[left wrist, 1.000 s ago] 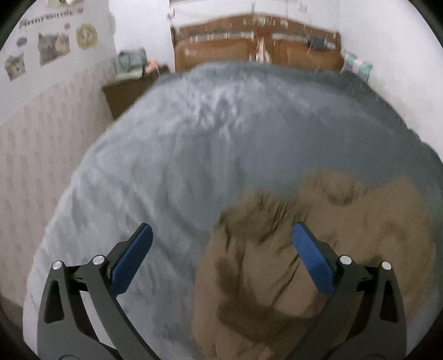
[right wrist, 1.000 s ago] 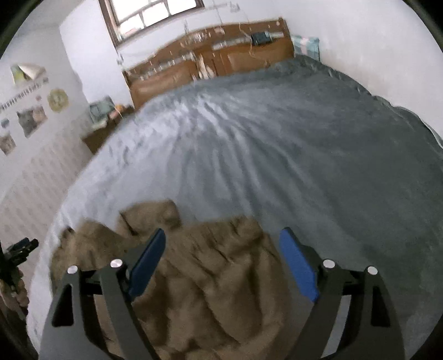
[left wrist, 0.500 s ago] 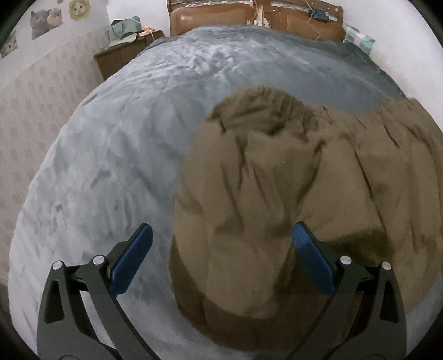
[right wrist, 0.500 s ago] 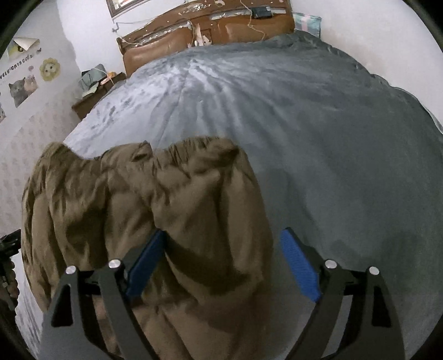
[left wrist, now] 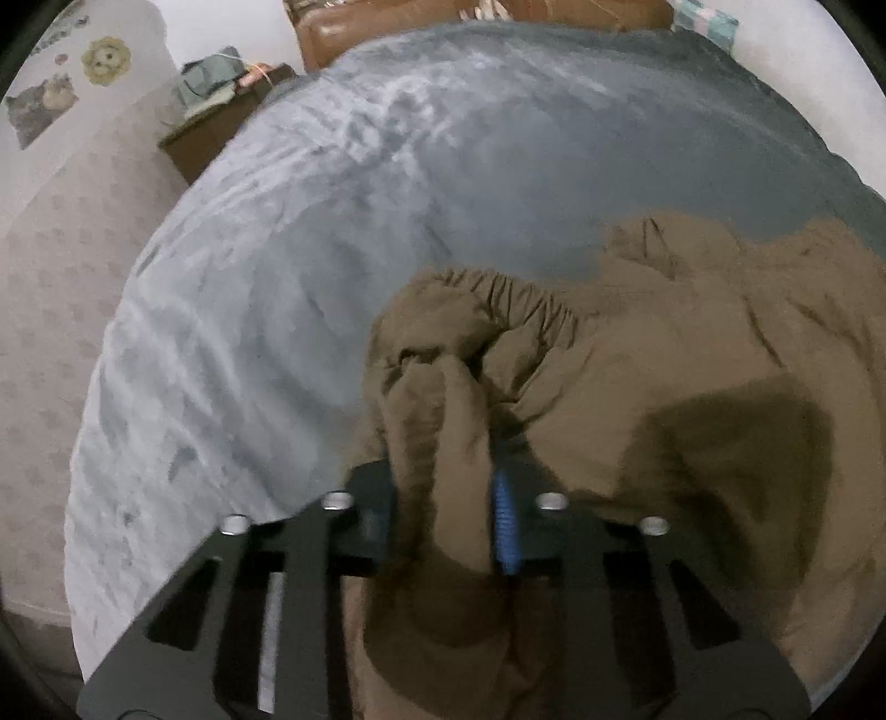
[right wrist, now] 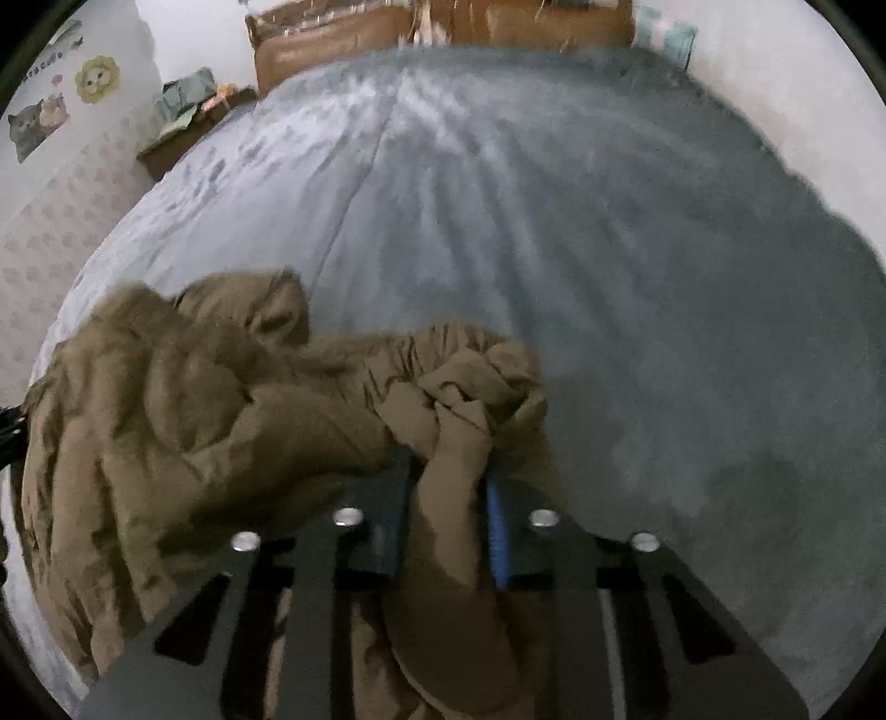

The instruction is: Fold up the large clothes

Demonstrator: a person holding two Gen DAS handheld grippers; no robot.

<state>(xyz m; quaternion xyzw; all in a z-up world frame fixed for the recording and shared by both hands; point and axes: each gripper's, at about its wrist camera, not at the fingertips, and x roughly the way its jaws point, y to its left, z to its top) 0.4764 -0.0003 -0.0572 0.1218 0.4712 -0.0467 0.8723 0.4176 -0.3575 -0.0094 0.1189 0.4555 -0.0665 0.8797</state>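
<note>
Left wrist view: left gripper (left wrist: 443, 498) closing on a bunched ridge of brown, soft, crumpled fabric garment (left wrist: 692, 387); cloth pinched between the blue pads, jaws nearly together. Garment lying rumpled on grey plush bedspread (left wrist: 332, 249), spreading toward frame right and under the tool.

Right wrist view: right gripper (right wrist: 451, 515) likewise closing on a twisted knot of the same brown garment (right wrist: 166, 415); fabric filling the narrow gap between pads. Bulk of cloth heaped to frame left, bare bedspread (right wrist: 609, 277) to the right.

Risks, as judged:
- Each grip holding a thick wad, probably more than 1 layer; lifting could drag hidden layers along and spoil a clean fold line.
- Pinch sitting on a fold rather than a clear hem or corner; cloth could slide out once its weight hangs from 2 points.
- Uneven pull between the 2 grips likely to twist the garment, since the middle is already crumpled.
- Plush bedspread may catch the fabric during a drag.

View differences:
- Left view alone shows the gathered, elastic-like edge (left wrist: 498, 288) beyond the grip.
- Right view alone shows a dark object at its left border; identity not readable.
- Both show the brown wooden headboard (right wrist: 443, 22), the nightstand (left wrist: 216, 133) and wall stickers (left wrist: 105, 58).
</note>
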